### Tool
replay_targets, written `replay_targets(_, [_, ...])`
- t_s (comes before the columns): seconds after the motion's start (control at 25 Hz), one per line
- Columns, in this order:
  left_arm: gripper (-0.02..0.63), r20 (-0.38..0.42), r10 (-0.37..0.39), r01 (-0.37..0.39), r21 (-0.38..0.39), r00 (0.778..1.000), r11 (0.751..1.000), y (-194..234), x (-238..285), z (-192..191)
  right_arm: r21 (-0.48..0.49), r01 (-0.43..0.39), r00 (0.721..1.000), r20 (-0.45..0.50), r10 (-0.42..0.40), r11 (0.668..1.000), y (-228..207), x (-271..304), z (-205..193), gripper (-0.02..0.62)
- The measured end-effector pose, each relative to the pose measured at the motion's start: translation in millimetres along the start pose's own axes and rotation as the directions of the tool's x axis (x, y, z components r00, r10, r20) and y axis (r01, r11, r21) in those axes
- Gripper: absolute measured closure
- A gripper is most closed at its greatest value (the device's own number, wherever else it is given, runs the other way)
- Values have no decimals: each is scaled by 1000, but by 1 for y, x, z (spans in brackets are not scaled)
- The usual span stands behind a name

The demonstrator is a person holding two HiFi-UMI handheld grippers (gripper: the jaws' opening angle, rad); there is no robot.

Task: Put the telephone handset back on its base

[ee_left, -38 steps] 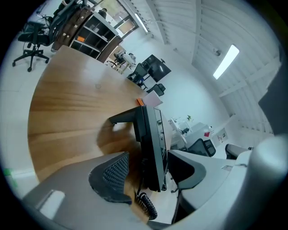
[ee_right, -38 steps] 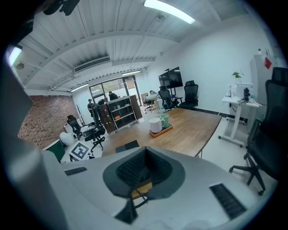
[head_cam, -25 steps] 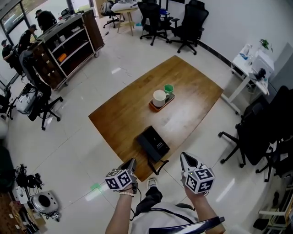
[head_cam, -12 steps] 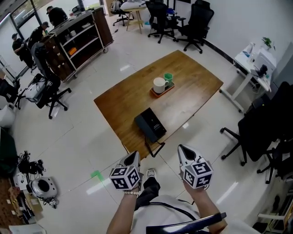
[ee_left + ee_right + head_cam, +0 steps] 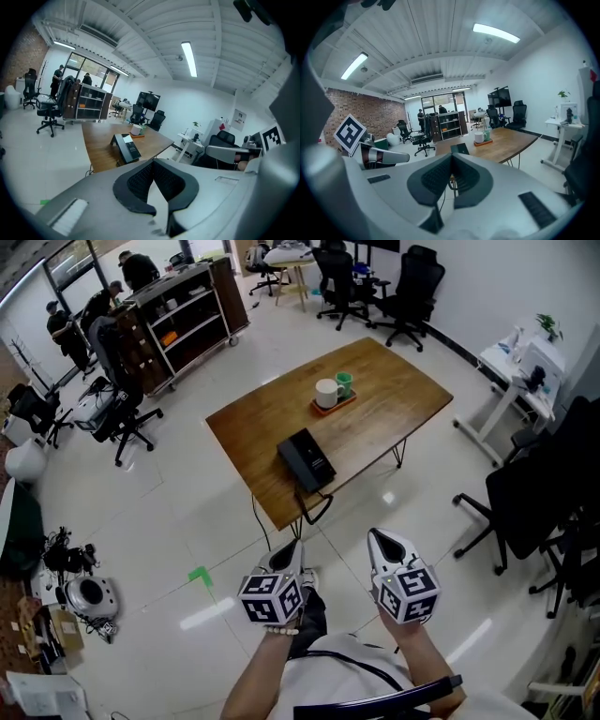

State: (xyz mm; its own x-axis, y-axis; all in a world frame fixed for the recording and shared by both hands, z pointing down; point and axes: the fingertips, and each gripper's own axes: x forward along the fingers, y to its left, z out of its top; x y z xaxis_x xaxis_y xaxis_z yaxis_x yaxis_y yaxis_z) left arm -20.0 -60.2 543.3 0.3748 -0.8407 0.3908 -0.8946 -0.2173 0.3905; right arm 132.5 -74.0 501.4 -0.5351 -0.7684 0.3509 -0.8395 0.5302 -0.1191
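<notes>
A pale tiled floor point(image 5: 141, 521) is spreading across the office. A wooden table point(image 5: 375, 399) is standing at an angle on it, well ahead of the person. A dark shelf unit point(image 5: 183, 320) is standing at the far left, and black office chairs point(image 5: 412, 282) are clustering beyond the table.

The black telephone point(image 5: 306, 461) is sitting on the table near the corner closest to the person, with its cord point(image 5: 316, 510) looping down over the edge. From here the handset cannot be told apart from the base. Further back on the table, a tray point(image 5: 333, 407) is carrying a white mug point(image 5: 326, 393) and a green cup point(image 5: 345, 383) that are standing just beside each other.

The person is holding both grippers low over the floor, well apart from the table and the telephone. The left gripper point(image 5: 291, 554) is pointing toward the table's near corner. In the left gripper view its jaws are pressing together at the tips, with nothing between them. The right gripper point(image 5: 382, 545) is hovering beside it. In the right gripper view its jaws are likewise meeting, gripping nothing and touching nothing.
</notes>
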Motion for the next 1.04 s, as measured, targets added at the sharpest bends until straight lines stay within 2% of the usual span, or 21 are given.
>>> replay_targets(0.24, [606,32,-16,16,12,999,1000,-30,-44,-16,3,-5,1000,29,5,1000,20,-48,-11,591])
replay_targets(0.48, [606,44,18,-21,55,999,998,-40,-68,-25,-1,4,999,39,-4,1000,30,-78,-23,591])
replay_targets(0.8, [606,42,17,-19,66,999,998,-50,-76,-28,-7,0,999,54,0,1000,37,-87,-21,592])
replay_targets(1.04, [606,45,11,-13,43,999,999,-50,-77,-25,-4,4,998,57,-4,1000,35,-88,-18,592])
